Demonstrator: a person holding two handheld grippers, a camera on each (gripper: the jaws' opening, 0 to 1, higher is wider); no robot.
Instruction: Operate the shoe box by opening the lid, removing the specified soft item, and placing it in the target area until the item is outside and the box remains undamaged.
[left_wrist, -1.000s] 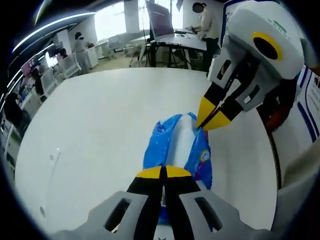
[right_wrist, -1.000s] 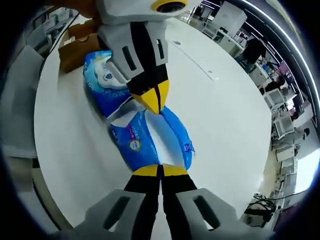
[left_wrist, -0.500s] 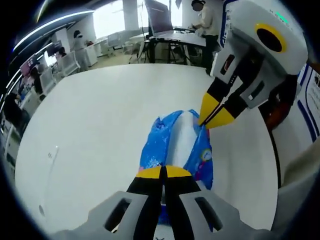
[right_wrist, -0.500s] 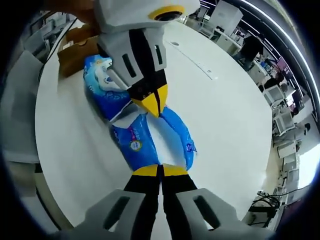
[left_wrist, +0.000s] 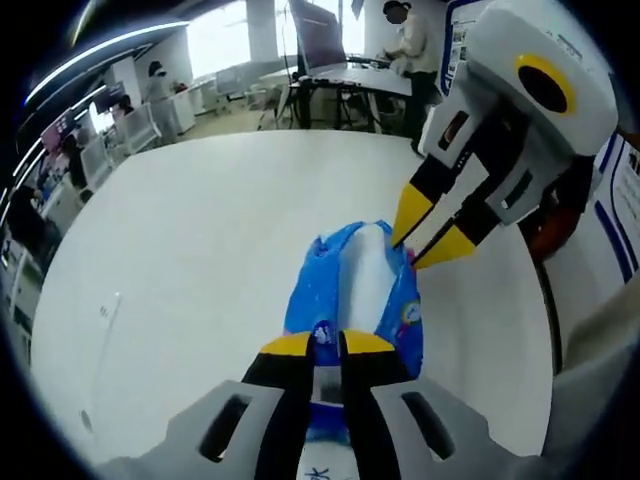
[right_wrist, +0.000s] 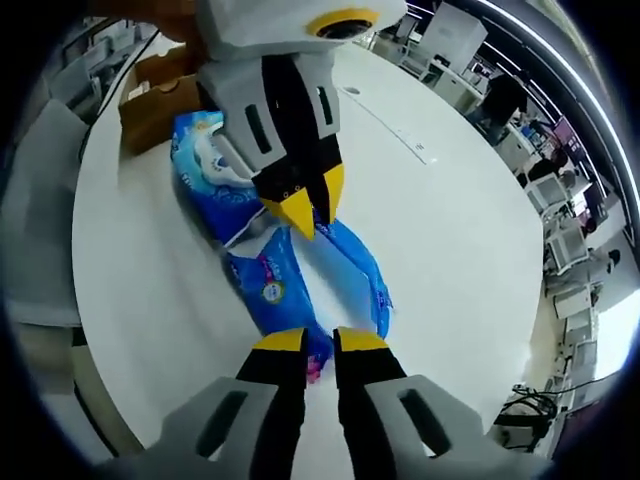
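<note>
My left gripper now has its jaws apart. Half a second ago they were pinched together on the near end of the blue plastic pack; a gap now shows between the yellow tips, with the pack's film visible through it. In the right gripper view, my right gripper shows the same change: its jaws were closed on the opposite end of the pack and now stand parted, the pack's pink-trimmed edge lying just between them.

The pack is the soft item. It lies flat on the white tabletop, stretched lengthwise between the two grippers, with its clear centre strip facing up. In the left gripper view, the right gripper stands at the pack's far end with its tips spread.

I judge this to be the release step: both grippers have let go, so the item rests on the tabletop under its own weight, outside the box. Whether this spot is the target area I cannot tell.

Farther off in the right gripper view, a brown cardboard box sits near the tabletop edge, just beyond the pack's far end. Its lid state is too obscured to judge. No damage is visible on the part shown.
</note>
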